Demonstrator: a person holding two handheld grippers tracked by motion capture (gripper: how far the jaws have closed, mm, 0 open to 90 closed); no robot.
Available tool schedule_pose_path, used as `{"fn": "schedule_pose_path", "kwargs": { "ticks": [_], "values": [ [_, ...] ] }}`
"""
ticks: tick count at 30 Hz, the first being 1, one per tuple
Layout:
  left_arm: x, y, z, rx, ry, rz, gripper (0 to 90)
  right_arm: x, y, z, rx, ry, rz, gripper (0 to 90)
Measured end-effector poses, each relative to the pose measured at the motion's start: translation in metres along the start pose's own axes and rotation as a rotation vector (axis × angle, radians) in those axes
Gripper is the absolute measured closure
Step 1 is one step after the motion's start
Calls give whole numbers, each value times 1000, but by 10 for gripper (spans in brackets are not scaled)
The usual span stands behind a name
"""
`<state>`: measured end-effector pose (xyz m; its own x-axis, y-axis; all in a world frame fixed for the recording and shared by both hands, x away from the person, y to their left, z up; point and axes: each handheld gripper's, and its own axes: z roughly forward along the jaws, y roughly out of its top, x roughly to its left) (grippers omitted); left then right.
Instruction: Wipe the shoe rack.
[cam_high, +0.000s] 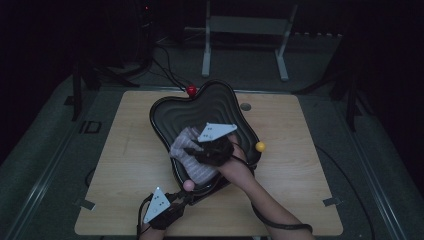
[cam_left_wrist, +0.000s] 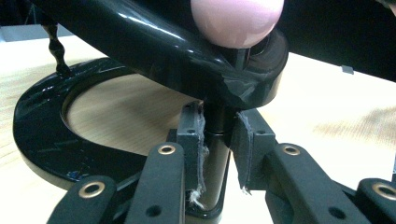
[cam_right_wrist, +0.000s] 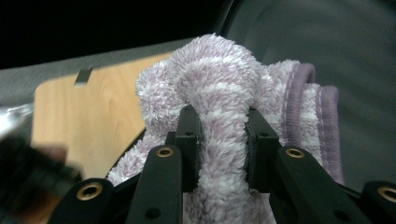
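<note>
A glossy black wavy tray (cam_high: 175, 112) stands raised on a black stand in the middle of the wooden table (cam_high: 130, 165). My right gripper (cam_high: 192, 150) is shut on a bunched pink and white fluffy cloth (cam_high: 192, 157) that lies inside the tray; in the right gripper view the cloth (cam_right_wrist: 219, 116) bulges up between the jaws of my right gripper (cam_right_wrist: 223, 144). My left gripper (cam_high: 187, 197) is at the tray's near edge, and in its own view my left gripper (cam_left_wrist: 217, 144) is shut on the black post (cam_left_wrist: 215, 154) under a pink ball (cam_left_wrist: 236, 18).
Coloured balls sit around the tray's rim: a red ball (cam_high: 191, 90) at the back, a yellow ball (cam_high: 260, 146) at the right, a pink ball (cam_high: 188, 185) at the front. The stand's ring base (cam_left_wrist: 37, 135) rests on the table. A metal frame (cam_high: 245, 30) stands beyond.
</note>
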<state>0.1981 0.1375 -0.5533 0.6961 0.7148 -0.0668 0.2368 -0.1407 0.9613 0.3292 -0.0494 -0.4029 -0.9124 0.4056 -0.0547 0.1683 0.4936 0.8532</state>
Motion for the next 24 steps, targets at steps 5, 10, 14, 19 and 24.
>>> {"fn": "schedule_pose_path", "kwargs": {
  "ticks": [5, 10, 14, 19, 24],
  "values": [
    [0, 0, 0, 0, -2, 1, 744, -10, 24, 7, -24, -25, -3, 717],
    [0, 0, 0, 1, -3, 0, 743, -23, 54, 19, -52, -61, 9, 715],
    [0, 0, 0, 3, -3, 1, 744, -32, 75, 31, -50, -85, 15, 715],
    [0, 0, 0, 0, -6, -3, 744, -44, 93, 48, -55, -112, 54, 713],
    [0, 0, 0, 1, -5, -1, 744, -50, 95, 64, -27, -138, 63, 713]
  ]
}}
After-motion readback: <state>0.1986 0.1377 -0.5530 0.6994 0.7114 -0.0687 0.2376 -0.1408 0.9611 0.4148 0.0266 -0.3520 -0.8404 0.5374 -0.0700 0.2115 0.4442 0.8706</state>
